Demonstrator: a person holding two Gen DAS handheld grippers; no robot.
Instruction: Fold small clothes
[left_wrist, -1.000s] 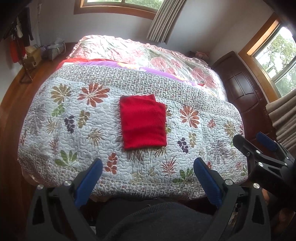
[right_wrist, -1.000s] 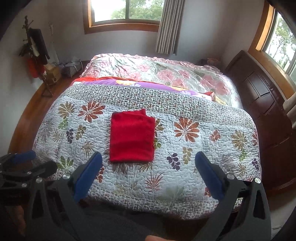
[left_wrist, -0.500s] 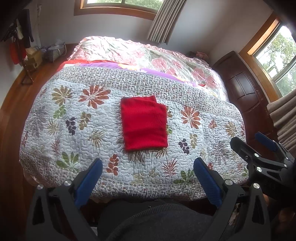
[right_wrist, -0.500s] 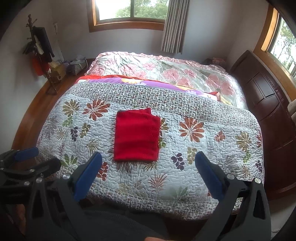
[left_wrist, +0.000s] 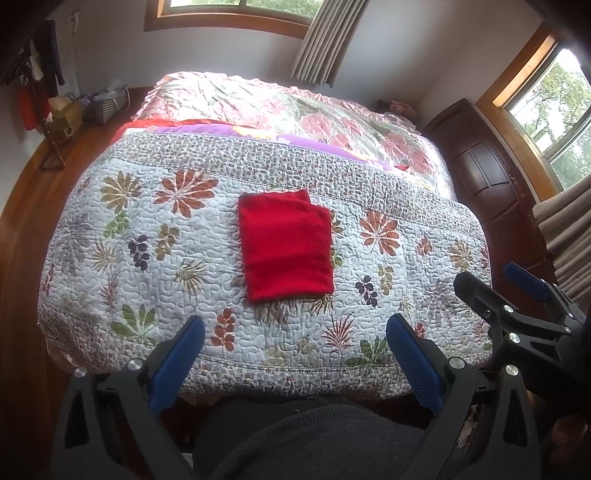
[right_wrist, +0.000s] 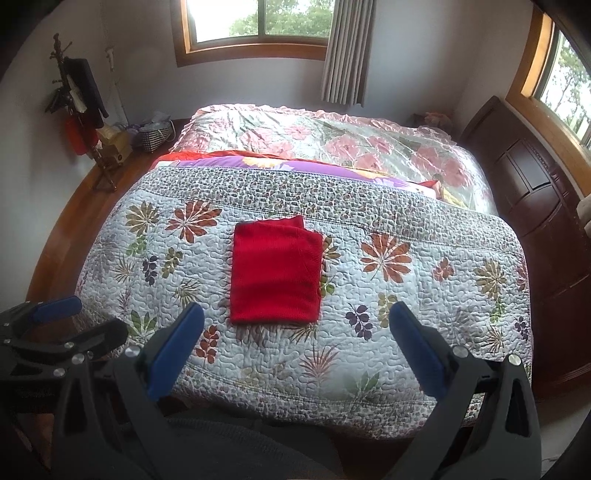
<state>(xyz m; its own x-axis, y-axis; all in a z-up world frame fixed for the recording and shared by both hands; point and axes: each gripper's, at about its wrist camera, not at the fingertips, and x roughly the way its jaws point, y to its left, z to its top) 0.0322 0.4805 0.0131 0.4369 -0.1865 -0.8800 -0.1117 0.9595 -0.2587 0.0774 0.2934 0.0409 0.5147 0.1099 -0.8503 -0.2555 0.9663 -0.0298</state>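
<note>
Both grippers, left and right: fingers spread wide, empty, short of folded red garment on quilt

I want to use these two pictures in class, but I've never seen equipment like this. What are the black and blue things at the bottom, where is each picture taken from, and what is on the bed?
No robot here: a person holds a two-finger tool in each hand, with a wide-angle camera on each looking along its fingers. One picture comes from the left tool, the other from the right tool. Each picture also shows the other tool at its edge. Both tools are open and hold nothing. On the floral quilt lies a red garment, folded into a neat rectangle. The tools are back near the bed's foot, not touching it.
</note>
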